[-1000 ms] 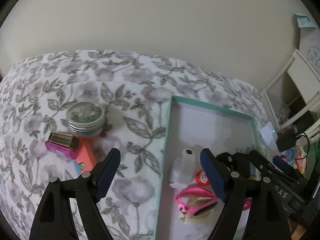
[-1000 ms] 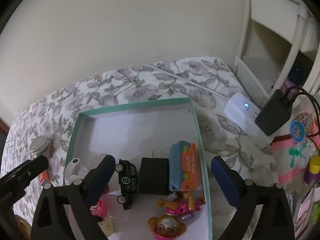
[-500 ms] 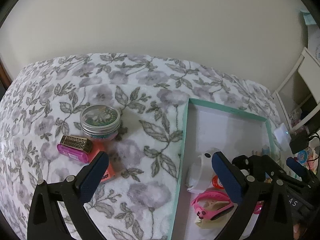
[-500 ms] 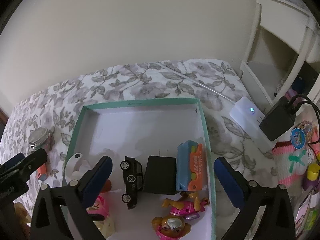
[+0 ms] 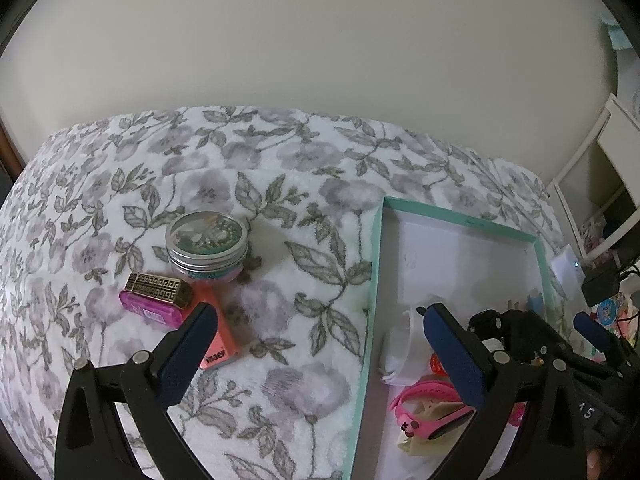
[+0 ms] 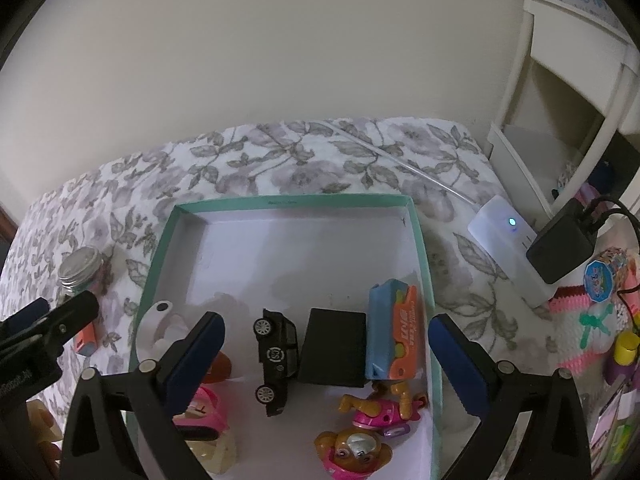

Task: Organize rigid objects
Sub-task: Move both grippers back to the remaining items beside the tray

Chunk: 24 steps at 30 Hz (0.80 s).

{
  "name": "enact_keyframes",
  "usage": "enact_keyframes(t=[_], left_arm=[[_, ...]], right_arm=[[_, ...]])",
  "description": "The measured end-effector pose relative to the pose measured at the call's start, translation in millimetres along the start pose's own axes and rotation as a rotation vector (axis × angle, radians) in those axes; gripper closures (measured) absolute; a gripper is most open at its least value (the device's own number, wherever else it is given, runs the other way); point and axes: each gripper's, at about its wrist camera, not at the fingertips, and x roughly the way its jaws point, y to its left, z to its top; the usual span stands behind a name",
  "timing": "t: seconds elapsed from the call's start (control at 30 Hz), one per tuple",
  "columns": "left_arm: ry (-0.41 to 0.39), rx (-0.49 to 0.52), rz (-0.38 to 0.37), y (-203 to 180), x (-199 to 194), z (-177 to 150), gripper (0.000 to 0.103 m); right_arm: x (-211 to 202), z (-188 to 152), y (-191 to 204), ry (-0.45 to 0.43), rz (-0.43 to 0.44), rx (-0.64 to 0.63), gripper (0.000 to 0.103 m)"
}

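My left gripper (image 5: pixel 316 348) is spread wide and empty, low in the frame; my right gripper (image 6: pixel 326 346) likewise. Nearest on the floral cloth (image 5: pixel 280 184), left of centre: a coral-pink eraser (image 5: pixel 218 336), long axis running toward the upper left. Touching it, a pink case (image 5: pixel 150 310) topped by a gold bar (image 5: pixel 158 288), then an upright round tin (image 5: pixel 207 244). The teal-rimmed tray (image 6: pixel 292 201) holds a black toy car (image 6: pixel 276 360), black charger (image 6: pixel 334 348) and blue-orange block (image 6: pixel 394 332).

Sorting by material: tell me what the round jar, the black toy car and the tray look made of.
Round jar: dull silvery screw lid, likely metal, with a clear top.
Black toy car: glossy, plastic or painted metal; unclear.
Tray: matte teal rim and thin white walls suggest cardboard.
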Motion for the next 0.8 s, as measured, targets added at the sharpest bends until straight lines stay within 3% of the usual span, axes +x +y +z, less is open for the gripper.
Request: enact_keyframes(t=[0.1, 0.3, 0.57, 0.8], left_arm=[[-0.004, -0.031, -0.016, 16, -5, 8, 0.000], [-0.067, -0.133, 0.028, 72, -25, 21, 0.000], [-0.077, -0.242, 0.140, 147, -45, 30, 0.000], [-0.062, -0.307, 0.148, 183, -53, 29, 0.000]], right_arm=[[-13, 5, 8, -0.043, 0.036, 0.010, 0.000], [-37, 15, 42, -0.115, 0.159, -0.004, 0.000], [-42, 14, 101, -0.121, 0.193, -0.113, 0.000], [-41, 4, 154, -0.110, 0.232, -0.206, 0.000]])
